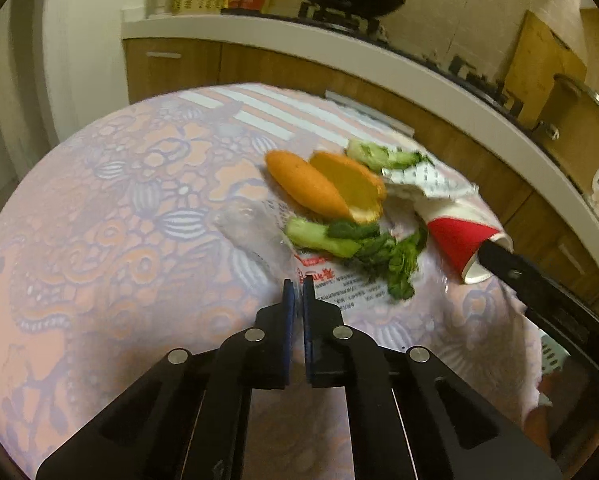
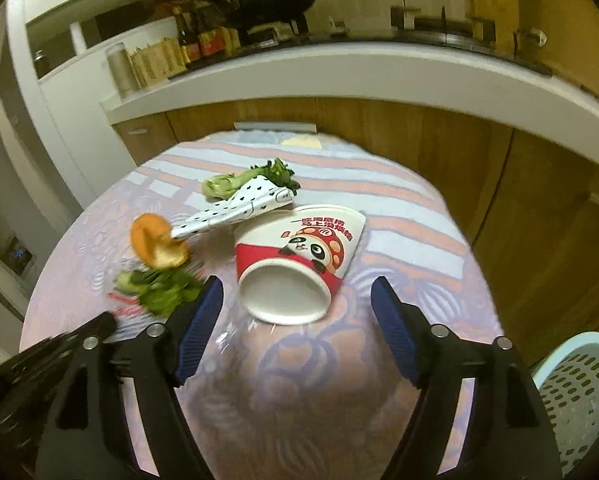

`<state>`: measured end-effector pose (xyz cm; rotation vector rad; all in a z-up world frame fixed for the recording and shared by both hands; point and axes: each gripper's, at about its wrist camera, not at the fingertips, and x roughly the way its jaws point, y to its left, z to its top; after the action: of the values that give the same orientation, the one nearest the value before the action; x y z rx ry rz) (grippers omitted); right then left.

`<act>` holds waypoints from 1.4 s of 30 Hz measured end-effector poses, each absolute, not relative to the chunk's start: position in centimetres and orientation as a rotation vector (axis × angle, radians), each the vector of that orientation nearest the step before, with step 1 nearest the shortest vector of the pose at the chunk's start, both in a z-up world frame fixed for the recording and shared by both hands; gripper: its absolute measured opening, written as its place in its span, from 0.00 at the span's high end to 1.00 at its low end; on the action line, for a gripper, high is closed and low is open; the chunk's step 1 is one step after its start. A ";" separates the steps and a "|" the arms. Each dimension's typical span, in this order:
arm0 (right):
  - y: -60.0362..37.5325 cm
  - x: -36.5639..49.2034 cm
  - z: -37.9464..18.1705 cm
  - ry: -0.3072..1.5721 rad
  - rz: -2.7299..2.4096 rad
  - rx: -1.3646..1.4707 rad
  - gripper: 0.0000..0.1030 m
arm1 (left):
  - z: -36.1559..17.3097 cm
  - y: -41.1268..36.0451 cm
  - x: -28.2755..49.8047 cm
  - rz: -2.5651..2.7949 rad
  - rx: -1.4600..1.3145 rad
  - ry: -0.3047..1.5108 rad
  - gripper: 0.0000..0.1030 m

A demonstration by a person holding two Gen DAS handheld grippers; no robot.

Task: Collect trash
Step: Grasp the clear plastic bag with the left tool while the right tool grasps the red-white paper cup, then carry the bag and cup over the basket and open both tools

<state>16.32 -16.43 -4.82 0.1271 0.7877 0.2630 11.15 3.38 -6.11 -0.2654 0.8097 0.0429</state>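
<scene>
1. Judging progress: we see nothing collected yet; all trash lies on the table [image 2: 399,216].
2. Paper cup [image 2: 299,256] on its side, between our right gripper's [image 2: 297,292] wide-spread fingers, not touched.
3. Left gripper [image 1: 298,284] pinched together, empty, above the plastic wrapper [image 1: 259,236].
4. Orange peels [image 1: 327,188], greens [image 1: 359,248], spotted paper [image 2: 235,212] remain; basket [image 2: 579,392] waits at right.

paper cup [image 2: 295,258]: 1 | orange peels [image 1: 327,186]: 2 | greens [image 1: 351,240]: 2 | basket [image 2: 579,396]: 1
</scene>
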 end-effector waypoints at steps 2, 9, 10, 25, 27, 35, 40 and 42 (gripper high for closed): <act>-16.3 17.3 -5.1 0.813 0.263 0.143 0.29 | -5.4 4.2 10.2 0.060 -0.265 0.783 1.00; -14.9 19.0 -5.5 0.852 0.252 0.121 0.29 | -3.0 6.5 7.8 0.055 -0.299 0.702 1.00; -14.8 19.1 -5.5 0.854 0.247 0.114 0.30 | -2.8 6.9 7.4 0.046 -0.311 0.690 1.00; -14.8 14.0 -3.4 0.755 0.295 0.081 0.38 | 0.1 9.7 4.2 -0.002 -0.365 0.589 1.00; -14.8 12.8 -2.7 0.734 0.300 0.066 0.38 | 0.9 9.9 3.6 -0.012 -0.369 0.564 1.00; -14.9 9.0 -0.2 0.651 0.298 0.027 0.38 | 3.7 9.5 1.8 -0.058 -0.366 0.482 1.00; -15.8 7.3 1.1 0.608 0.295 0.038 0.38 | 5.4 8.3 1.2 -0.099 -0.354 0.444 1.00; -16.6 6.6 1.6 0.591 0.279 0.042 0.38 | 5.9 7.8 0.9 -0.117 -0.354 0.433 1.00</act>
<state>6.55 -16.61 1.57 0.0417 0.5906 0.2792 0.94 7.80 5.87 -0.3538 0.4330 -0.1174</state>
